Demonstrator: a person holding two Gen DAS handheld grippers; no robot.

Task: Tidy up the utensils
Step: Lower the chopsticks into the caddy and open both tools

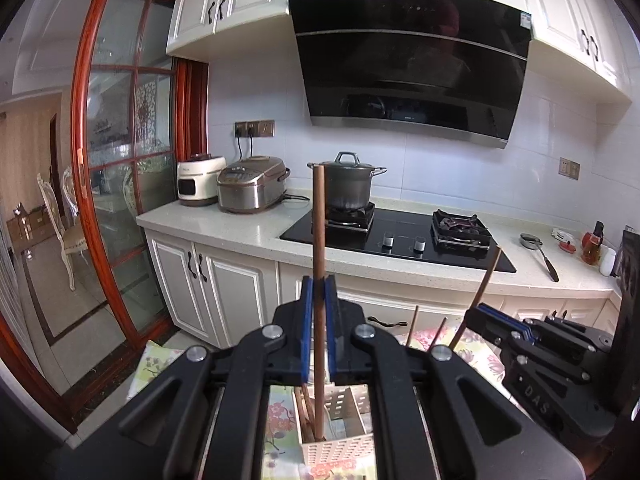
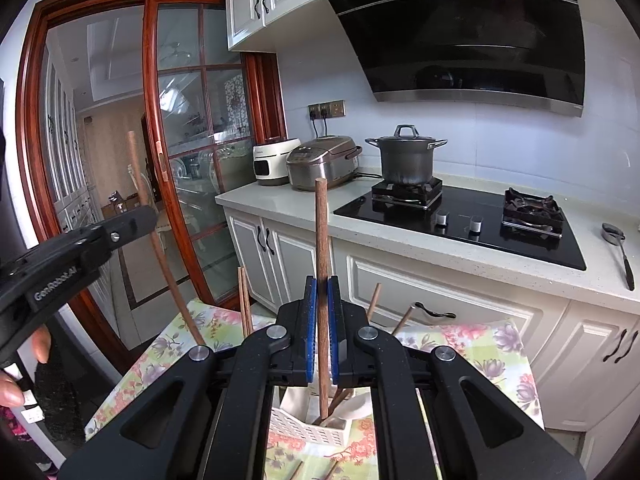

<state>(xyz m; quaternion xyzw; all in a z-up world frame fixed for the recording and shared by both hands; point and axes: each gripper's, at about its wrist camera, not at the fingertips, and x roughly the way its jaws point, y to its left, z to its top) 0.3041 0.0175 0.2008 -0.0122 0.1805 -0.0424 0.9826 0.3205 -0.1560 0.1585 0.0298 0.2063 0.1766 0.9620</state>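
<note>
a: what is the left claw [image 1: 319, 292] doing?
b: clamping an upright chopstick [image 1: 319, 240], tip in the basket [image 1: 340, 450].
a: and the right claw [image 2: 322, 294]?
b: gripping a stick [image 2: 322, 236] over the holder [image 2: 308, 430].

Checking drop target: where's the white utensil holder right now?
The white utensil holder sits on the floral tablecloth, directly below both grippers at bottom centre of each wrist view; the chopstick in the left gripper has its lower end inside it.
</note>
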